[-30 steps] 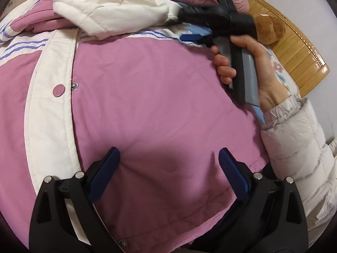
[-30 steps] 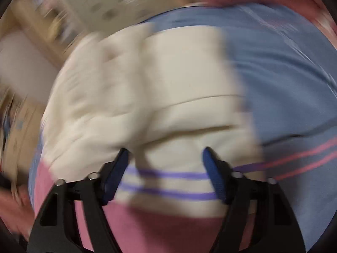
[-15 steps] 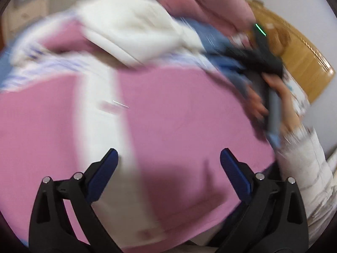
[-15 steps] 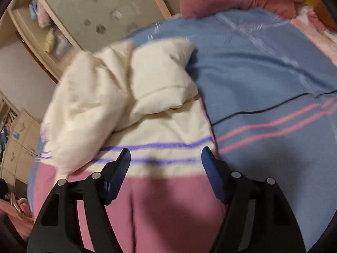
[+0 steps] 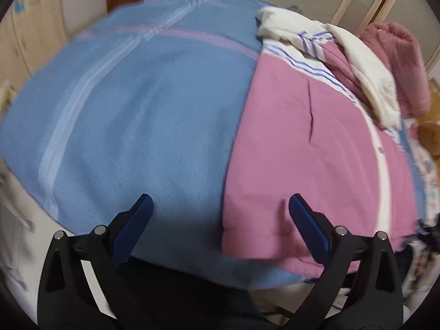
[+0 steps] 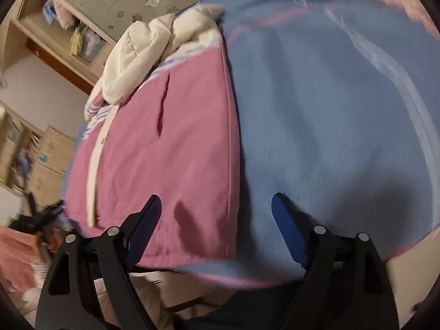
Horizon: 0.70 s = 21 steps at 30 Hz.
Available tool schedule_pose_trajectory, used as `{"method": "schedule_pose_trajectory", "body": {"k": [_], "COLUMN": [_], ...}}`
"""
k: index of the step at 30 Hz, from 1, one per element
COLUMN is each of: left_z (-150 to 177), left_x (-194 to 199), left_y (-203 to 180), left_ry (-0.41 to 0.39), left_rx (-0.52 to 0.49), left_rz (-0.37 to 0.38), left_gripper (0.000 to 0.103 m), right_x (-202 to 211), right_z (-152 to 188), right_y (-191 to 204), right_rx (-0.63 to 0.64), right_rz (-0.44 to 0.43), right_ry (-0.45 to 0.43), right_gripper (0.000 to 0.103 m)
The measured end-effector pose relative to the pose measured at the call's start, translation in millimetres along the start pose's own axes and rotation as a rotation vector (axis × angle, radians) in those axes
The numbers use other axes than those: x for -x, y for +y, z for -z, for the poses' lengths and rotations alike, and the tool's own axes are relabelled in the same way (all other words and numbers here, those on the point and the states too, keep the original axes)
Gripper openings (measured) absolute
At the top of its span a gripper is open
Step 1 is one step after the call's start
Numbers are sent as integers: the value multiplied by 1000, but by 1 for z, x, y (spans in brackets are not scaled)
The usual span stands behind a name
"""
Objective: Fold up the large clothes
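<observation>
Hovering over the near edge of the bed, my left gripper [image 5: 220, 220] stands with its jaws spread wide and nothing between them, the blue pads framing the seam where the pink jacket [image 5: 316, 148] meets the blue blanket [image 5: 143, 104]. From this wrist the jacket lies flat at about two o'clock, its cream hood [image 5: 365, 74] bunched at one o'clock beside a rolled pink quilt [image 5: 398, 63], and its cream front placket [image 5: 385, 170] runs down toward four o'clock.

My right gripper [image 6: 216, 217] likewise holds nothing; its jaws have just been opening and now stand wide, one pad over the jacket's hem corner, the other over bare blanket. From this wrist the jacket fills the picture from nine to eleven o'clock, with the hood [image 6: 143, 55] heaped at eleven o'clock against a wooden wardrobe [image 6: 90, 13]. The blanket stretches away from twelve to four o'clock, crossed by a pale stripe [image 6: 398, 82].

At eight o'clock in the right view, a blurred dark shape at the bed's edge may be my other gripper; I cannot tell for certain. Both views are softened by motion blur.
</observation>
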<state>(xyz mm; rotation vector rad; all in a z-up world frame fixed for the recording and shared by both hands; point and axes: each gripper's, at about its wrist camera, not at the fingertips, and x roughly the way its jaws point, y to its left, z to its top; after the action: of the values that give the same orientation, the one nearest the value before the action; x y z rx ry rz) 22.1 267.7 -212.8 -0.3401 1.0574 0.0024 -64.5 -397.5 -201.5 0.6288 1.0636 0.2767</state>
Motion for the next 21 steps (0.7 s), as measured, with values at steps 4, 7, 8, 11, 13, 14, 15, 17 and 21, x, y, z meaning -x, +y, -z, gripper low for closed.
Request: {"method": "schedule_pose_trajectory", "body": {"k": [4, 7, 8, 11, 13, 14, 15, 17, 21], "left_z": [7, 9, 9, 10, 8, 8, 8, 8, 7], "left_x": [-13, -15, -13, -5, -8, -11, -15, -14, -11], "left_y": [-11, -19, -20, -19, -17, -16, -16, -14, -13], "left_ry": [47, 41, 39, 33, 38, 45, 52, 55, 52], "left_rx": [-10, -16, -16, -14, 6, 12, 16, 14, 28], "left_rz": [141, 145, 154, 225, 248, 246, 244, 247, 253], "left_gripper": [101, 101, 99, 71, 67, 62, 62, 63, 52], "right_x": [-14, -21, -21, -18, -17, -18, -20, -24, -23], "right_z": [9, 6, 5, 4, 6, 6, 5, 5, 5], "right_y": [9, 19, 19, 16, 12, 10, 9, 11, 15], "right_rx": [-28, -24, -27, -71, -100, -103, -103, -92, -100], "right_rz": [-124, -144, -142, -202, -244, -236, -222, -206, -233], "right_ry": [27, 42, 40, 24, 10, 10, 13, 8, -18], "right_gripper": [83, 84, 84, 84, 84, 84, 84, 84, 50]}}
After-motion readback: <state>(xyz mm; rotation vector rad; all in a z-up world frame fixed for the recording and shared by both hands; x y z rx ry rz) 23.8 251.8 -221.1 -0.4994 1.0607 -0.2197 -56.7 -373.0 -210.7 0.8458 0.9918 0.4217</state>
